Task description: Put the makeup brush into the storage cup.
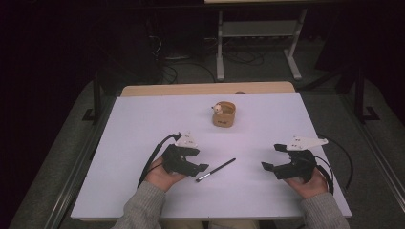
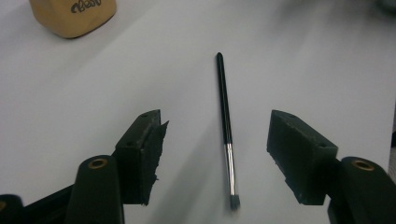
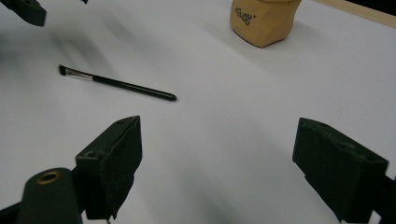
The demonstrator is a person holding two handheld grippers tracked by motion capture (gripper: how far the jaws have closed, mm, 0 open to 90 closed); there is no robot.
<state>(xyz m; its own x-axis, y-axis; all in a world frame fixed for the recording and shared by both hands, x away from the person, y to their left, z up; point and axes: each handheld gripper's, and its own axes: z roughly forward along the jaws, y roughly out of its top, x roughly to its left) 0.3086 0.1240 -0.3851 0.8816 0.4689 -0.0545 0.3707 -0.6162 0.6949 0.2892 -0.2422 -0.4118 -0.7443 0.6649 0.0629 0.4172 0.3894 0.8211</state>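
Flat on the white table top [image 1: 143, 143] lies a slim black-handled makeup brush with a silver ferrule and a short dark tuft [image 1: 216, 170], set at a slant a little toward the person's side of the middle. Its tuft end points at the left gripper [image 1: 203, 167], whose black jaws stand apart on either side of the brush in the left gripper view [image 2: 227, 126], with clear table between each pad and the handle; nothing is grasped. Well off to the other side, the right gripper [image 1: 270, 157] rests in the person's hand with its jaws spread wide and bare. Farther back near the table's middle stands a squat tan cup with dark lettering on its side [image 1: 224, 114], well apart from the brush.
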